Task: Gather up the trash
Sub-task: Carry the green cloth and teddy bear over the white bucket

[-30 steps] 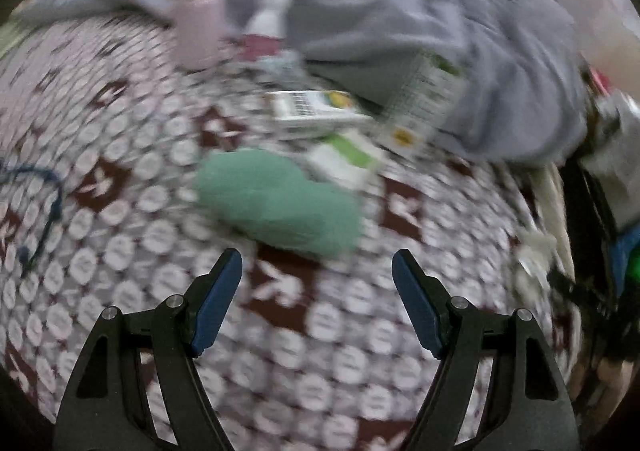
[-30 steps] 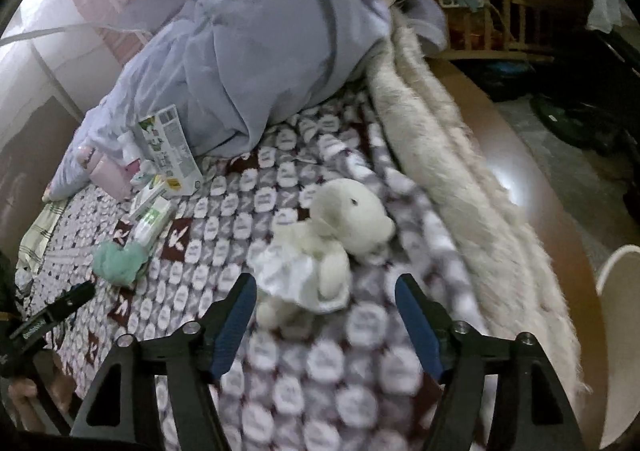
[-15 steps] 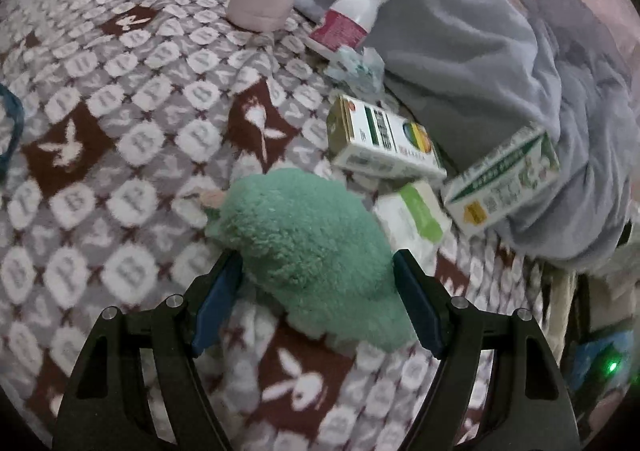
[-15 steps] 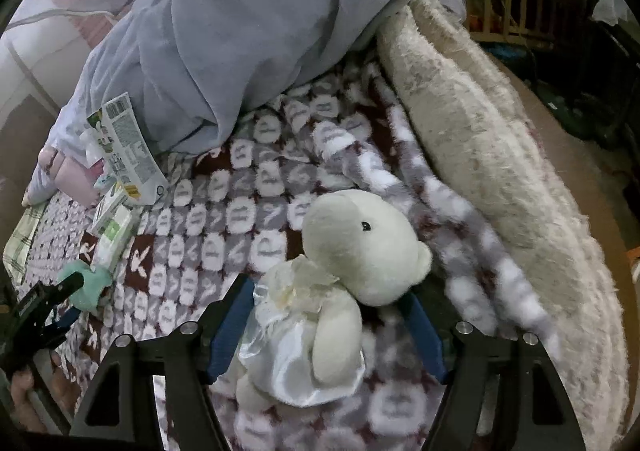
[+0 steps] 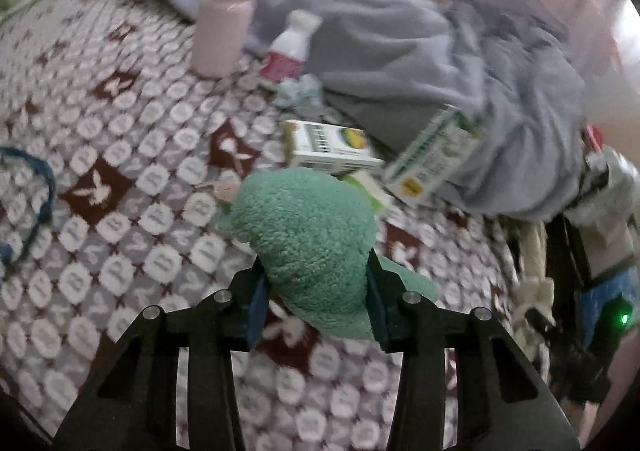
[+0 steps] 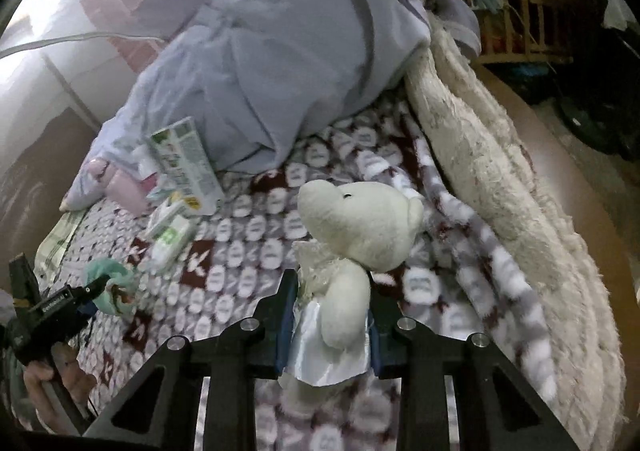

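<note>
My left gripper is shut on a green fuzzy plush item and holds it just above the patterned blanket. My right gripper is shut on the body of a white teddy bear in a white dress. The left gripper with the green plush also shows in the right wrist view. Behind the plush lie a small carton, a tilted green-and-white carton, a white bottle with a pink label, a pink bottle and a crumpled wrapper.
A lilac duvet is heaped at the back, and it shows in the right wrist view. A cream fluffy blanket runs along the bed's right edge. A blue cord lies at the left. A wooden rack stands beyond the bed.
Both grippers went from open to shut. The left closed on the green plush and the right closed on the teddy bear's body. Both toys now sit raised between the fingers.
</note>
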The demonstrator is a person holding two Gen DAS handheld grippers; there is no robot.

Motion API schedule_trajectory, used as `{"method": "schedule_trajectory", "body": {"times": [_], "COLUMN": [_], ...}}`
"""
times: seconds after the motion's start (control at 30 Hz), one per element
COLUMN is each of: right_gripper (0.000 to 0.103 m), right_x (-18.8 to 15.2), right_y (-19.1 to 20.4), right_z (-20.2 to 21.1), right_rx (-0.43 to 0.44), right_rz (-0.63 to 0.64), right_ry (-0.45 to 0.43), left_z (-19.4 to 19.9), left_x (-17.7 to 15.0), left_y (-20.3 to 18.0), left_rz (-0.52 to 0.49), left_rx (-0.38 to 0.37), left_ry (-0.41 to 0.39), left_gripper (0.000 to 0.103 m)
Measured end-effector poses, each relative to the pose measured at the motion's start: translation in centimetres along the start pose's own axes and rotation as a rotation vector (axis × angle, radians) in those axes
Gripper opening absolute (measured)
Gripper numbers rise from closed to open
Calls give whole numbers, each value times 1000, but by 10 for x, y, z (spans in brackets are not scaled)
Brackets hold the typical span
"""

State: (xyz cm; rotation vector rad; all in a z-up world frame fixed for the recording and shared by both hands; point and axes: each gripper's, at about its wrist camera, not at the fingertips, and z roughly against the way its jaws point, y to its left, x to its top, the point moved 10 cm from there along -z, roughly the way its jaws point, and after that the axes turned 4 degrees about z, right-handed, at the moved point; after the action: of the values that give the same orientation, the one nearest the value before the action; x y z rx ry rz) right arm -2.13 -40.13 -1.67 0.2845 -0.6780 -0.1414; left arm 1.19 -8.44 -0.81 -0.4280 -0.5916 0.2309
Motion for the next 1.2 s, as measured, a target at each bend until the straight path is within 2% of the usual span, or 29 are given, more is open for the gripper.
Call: {"method": "schedule_trajectory", "body": {"times": [0.23, 0.4, 0.77, 1.2], "right_gripper": [28, 28, 28, 28], "right_x": [-7, -16, -27, -38], "right_y": [7, 1, -37, -91], "right_z": [36, 55, 96, 140], "right_rx": [28, 0, -42, -119], "right_rz": [25, 44, 1, -69], "right_ry": [-35, -46, -92, -141], "left_z": [6, 5, 0, -8], "left_x": [-30, -50, -95, -135], "left_y": [-54, -96, -180, -255], "left_rz": [-115, -212, -382, -540], "left_rx": [-51, -77, -135, -191], "left_ry": [43, 66, 116, 148], "left_gripper": [40, 40, 40, 40]}}
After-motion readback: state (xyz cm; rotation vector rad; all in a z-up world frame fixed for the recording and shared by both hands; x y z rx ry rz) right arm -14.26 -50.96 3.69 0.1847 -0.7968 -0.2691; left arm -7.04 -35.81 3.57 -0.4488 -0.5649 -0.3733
